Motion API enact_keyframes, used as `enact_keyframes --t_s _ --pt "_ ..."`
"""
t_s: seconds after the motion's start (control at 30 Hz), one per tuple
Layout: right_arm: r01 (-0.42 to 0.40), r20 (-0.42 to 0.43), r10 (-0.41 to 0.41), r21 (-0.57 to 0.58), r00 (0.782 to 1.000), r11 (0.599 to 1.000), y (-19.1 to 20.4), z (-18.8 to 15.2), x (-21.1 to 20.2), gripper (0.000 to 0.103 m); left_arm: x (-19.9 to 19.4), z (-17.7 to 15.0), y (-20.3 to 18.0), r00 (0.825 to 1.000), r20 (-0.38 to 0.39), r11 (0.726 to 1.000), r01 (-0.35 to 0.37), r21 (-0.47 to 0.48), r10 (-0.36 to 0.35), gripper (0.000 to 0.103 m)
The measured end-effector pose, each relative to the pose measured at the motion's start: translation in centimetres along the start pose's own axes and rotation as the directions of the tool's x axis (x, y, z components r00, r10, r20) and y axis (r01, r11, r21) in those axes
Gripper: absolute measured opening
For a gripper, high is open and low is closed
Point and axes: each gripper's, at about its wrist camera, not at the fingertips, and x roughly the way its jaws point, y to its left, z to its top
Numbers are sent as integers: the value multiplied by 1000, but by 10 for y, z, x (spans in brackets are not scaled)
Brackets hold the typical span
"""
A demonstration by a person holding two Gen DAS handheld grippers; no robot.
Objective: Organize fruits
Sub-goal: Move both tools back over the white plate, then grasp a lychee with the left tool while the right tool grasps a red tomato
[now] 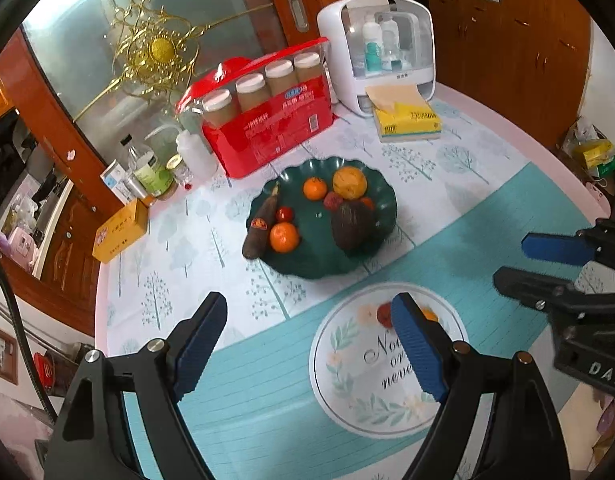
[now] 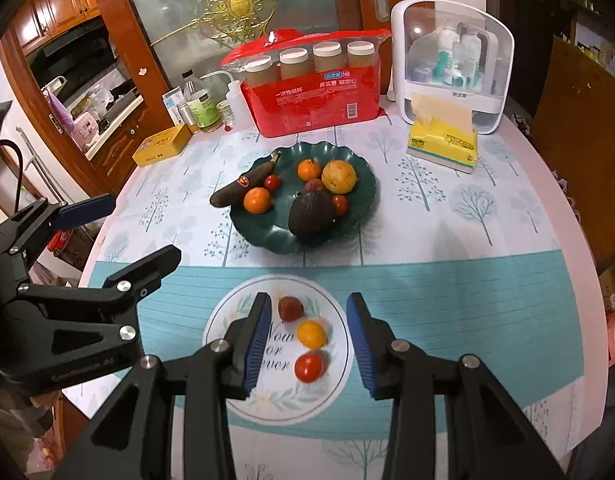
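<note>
A dark green scalloped plate (image 2: 347,226) holds an avocado (image 2: 311,212), a large yellow-orange fruit (image 2: 338,176), two tangerines (image 2: 257,200), cherry tomatoes, a lychee and a dark long fruit (image 2: 243,186) lying over its rim. Nearer, a white printed plate (image 2: 227,320) carries a lychee (image 2: 290,308), a small orange fruit (image 2: 311,334) and a tomato (image 2: 308,366). My right gripper (image 2: 309,344) hovers above these three, open and holding nothing. My left gripper (image 1: 307,344) is open and empty over the white plate's (image 1: 347,380) left side. The green plate (image 1: 319,260) lies beyond it.
At the table's back stand a red pack of paper cups (image 2: 315,100), a white storage box (image 2: 451,64), a yellow tissue pack (image 2: 443,142), bottles (image 2: 203,104) and a yellow tin (image 2: 161,144). The round table's edge curves close on the left and right.
</note>
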Motion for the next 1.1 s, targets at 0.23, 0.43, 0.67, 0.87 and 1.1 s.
enact_keyframes --t_s 0.23,0.43,0.67,0.87,1.1 --pt "37 13 -37 6 999 999 -4 -25 4 40 17 -25 -1 999 -46 999 9 -36 -11 83" --pt "5 0 -5 27 1000 1000 -13 -51 26 40 46 -44 -10 996 -89 998 19 -58 -24 83" --pt "-16 -55 17 20 998 1000 -19 -70 67 40 86 -53 -15 989 -132 994 53 -97 -65 83" --pt "-74 -103 74 9 992 997 -16 -79 97 40 114 -45 -20 984 -143 990 88 -107 -103 83" --pt "-101 -161 98 -12 982 995 -6 -89 125 41 138 -36 -30 974 -162 984 142 -109 -159 83"
